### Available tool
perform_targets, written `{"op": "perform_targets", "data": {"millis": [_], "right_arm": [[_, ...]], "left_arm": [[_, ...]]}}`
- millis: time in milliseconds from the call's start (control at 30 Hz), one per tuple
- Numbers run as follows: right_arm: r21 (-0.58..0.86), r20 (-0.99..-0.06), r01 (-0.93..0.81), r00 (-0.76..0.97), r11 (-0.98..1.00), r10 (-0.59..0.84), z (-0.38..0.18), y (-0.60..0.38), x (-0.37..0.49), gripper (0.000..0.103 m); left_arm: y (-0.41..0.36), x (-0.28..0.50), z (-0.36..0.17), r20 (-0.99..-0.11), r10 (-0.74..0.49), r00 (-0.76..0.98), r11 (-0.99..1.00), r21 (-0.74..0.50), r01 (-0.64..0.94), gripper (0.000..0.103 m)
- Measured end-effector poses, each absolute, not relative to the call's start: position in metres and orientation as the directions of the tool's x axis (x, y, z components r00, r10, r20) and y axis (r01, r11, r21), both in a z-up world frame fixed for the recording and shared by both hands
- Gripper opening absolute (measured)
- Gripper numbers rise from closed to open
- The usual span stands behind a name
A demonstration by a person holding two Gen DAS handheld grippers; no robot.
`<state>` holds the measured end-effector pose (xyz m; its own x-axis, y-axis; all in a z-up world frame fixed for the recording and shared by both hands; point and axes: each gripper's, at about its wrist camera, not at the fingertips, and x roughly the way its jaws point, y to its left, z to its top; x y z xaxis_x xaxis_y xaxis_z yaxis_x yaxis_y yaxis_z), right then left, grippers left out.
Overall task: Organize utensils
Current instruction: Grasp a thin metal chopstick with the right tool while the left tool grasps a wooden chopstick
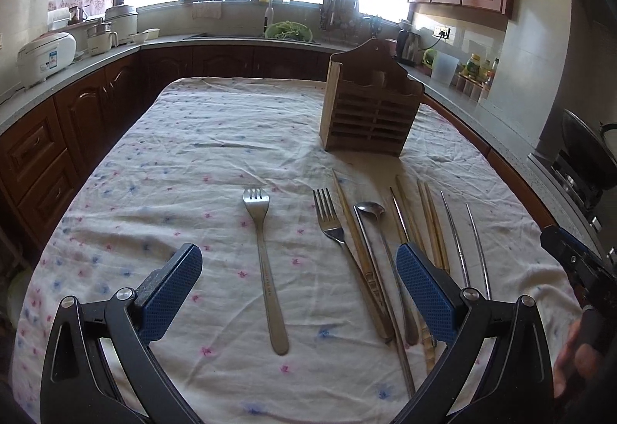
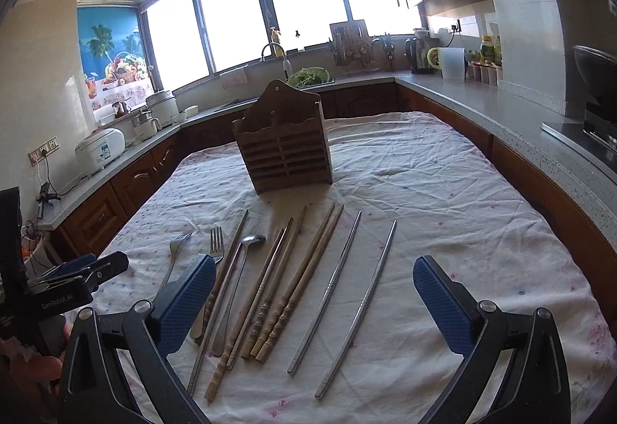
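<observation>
**All laid out, nothing lifted yet**

Sunlit kitchen, counters wrapping round three sides, and in the middle a table under a crumpled floral cloth [image 2: 443, 192]. Everything for the job sits on it. At the far end stands the wooden slatted holder [image 2: 285, 150], upright, its open top facing up and its slots apparently empty, which is surely where all this cutlery is headed.

Nearer the cameras, the utensils lie in a rough row, handles toward the person, so any of them can be pinched at the handle end. Off on its own to the left rests a short fork [image 1: 266, 262], well apart from the pack. Then the crowd: a longer fork [image 1: 331, 223], a spoon [image 1: 372, 210], and wooden chopsticks [image 2: 297, 285] bunched side by side, some touching or overlapping. Out to the right, two metal chopsticks [image 2: 347, 293] lie apart from each other.

Left gripper [image 1: 299, 293]: jaws spread wide, empty, hovering above the lone fork, my guess for first pick since nothing crowds it. Right gripper [image 2: 314, 304]: likewise wide and empty, poised above the chopsticks.

The tangled middle looks the tricky part; lifting one piece could drag a neighbour.
</observation>
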<state>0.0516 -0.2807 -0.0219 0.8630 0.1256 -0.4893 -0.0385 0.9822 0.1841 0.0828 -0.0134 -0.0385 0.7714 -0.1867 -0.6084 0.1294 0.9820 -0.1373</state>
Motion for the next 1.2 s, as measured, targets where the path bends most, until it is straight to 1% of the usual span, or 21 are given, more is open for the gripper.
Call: {"op": "perform_targets", "data": {"millis": [100, 167, 233, 267, 333, 367, 400, 433, 467, 500, 533, 833, 900, 967, 1033, 1067, 1133, 1200], "right_arm": [[0.199, -0.521, -0.02, 0.844, 0.98, 0.123, -0.024, -0.287, 0.065, 0.092], [0.207, -0.544, -0.01, 0.83, 0.978, 0.123, -0.026, -0.291, 0.075, 0.084], [0.22, -0.564, -0.002, 0.816, 0.976, 0.129, -0.027, -0.295, 0.086, 0.071], [0.224, -0.574, 0.001, 0.808, 0.974, 0.132, -0.028, -0.297, 0.092, 0.069], [0.234, -0.598, 0.006, 0.79, 0.972, 0.139, -0.031, -0.299, 0.104, 0.055], [0.239, -0.611, 0.009, 0.779, 0.971, 0.143, -0.033, -0.3, 0.11, 0.052], [0.245, -0.625, 0.012, 0.767, 0.969, 0.148, -0.035, -0.301, 0.116, 0.048], [0.251, -0.639, 0.014, 0.753, 0.968, 0.154, -0.038, -0.301, 0.123, 0.041], [0.254, -0.653, 0.017, 0.741, 0.967, 0.158, -0.04, -0.301, 0.129, 0.038], [0.251, -0.666, 0.021, 0.729, 0.968, 0.157, -0.043, -0.301, 0.135, 0.035], [0.251, -0.678, 0.025, 0.718, 0.968, 0.157, -0.045, -0.301, 0.142, 0.034], [0.24, -0.758, 0.066, 0.636, 0.968, 0.145, -0.066, -0.304, 0.197, 0.029], [0.235, -0.776, 0.077, 0.616, 0.969, 0.139, -0.072, -0.306, 0.207, 0.027], [0.224, -0.792, 0.088, 0.597, 0.97, 0.129, -0.079, -0.307, 0.217, 0.025], [0.211, -0.806, 0.098, 0.58, 0.973, 0.117, -0.084, -0.307, 0.225, 0.021], [0.199, -0.811, 0.1, 0.575, 0.975, 0.106, -0.086, -0.307, 0.228, 0.019], [0.171, -0.814, 0.1, 0.575, 0.98, 0.084, -0.085, -0.305, 0.233, 0.018], [0.156, -0.819, 0.101, 0.57, 0.983, 0.072, -0.085, -0.304, 0.239, 0.018]], "left_arm": [[-0.019, 0.101, -0.04, -0.64, -0.211, 0.739, 0.978, -0.146, 0.152, 0.101], [-0.023, 0.114, -0.042, -0.66, -0.228, 0.716, 0.974, -0.158, 0.164, 0.096], [-0.028, 0.128, -0.044, -0.678, -0.251, 0.691, 0.968, -0.175, 0.18, 0.088], [-0.03, 0.135, -0.044, -0.689, -0.26, 0.677, 0.966, -0.18, 0.188, 0.084], [-0.035, 0.149, -0.045, -0.707, -0.275, 0.652, 0.961, -0.182, 0.208, 0.077], [-0.038, 0.156, -0.046, -0.715, -0.275, 0.642, 0.96, -0.175, 0.216, 0.073], [-0.042, 0.163, -0.046, -0.724, -0.274, 0.633, 0.96, -0.167, 0.224, 0.071], [-0.046, 0.17, -0.047, -0.732, -0.278, 0.622, 0.958, -0.164, 0.235, 0.065], [-0.049, 0.177, -0.048, -0.74, -0.284, 0.609, 0.955, -0.164, 0.246, 0.059], [-0.053, 0.185, -0.05, -0.751, -0.289, 0.594, 0.953, -0.165, 0.254, 0.056], [-0.055, 0.193, -0.052, -0.76, -0.293, 0.58, 0.951, -0.169, 0.259, 0.053], [-0.075, 0.256, -0.076, -0.835, -0.313, 0.453, 0.941, -0.206, 0.27, 0.039], [-0.08, 0.264, -0.083, -0.849, -0.305, 0.432, 0.942, -0.202, 0.268, 0.039], [-0.083, 0.27, -0.088, -0.858, -0.303, 0.415, 0.942, -0.202, 0.269, 0.034], [-0.085, 0.275, -0.092, -0.865, -0.298, 0.404, 0.942, -0.198, 0.271, 0.032], [-0.086, 0.278, -0.095, -0.869, -0.293, 0.397, 0.943, -0.195, 0.27, 0.03], [-0.089, 0.284, -0.099, -0.878, -0.279, 0.388, 0.945, -0.181, 0.271, 0.025], [-0.092, 0.287, -0.099, -0.882, -0.269, 0.388, 0.946, -0.166, 0.279, 0.023]]}}
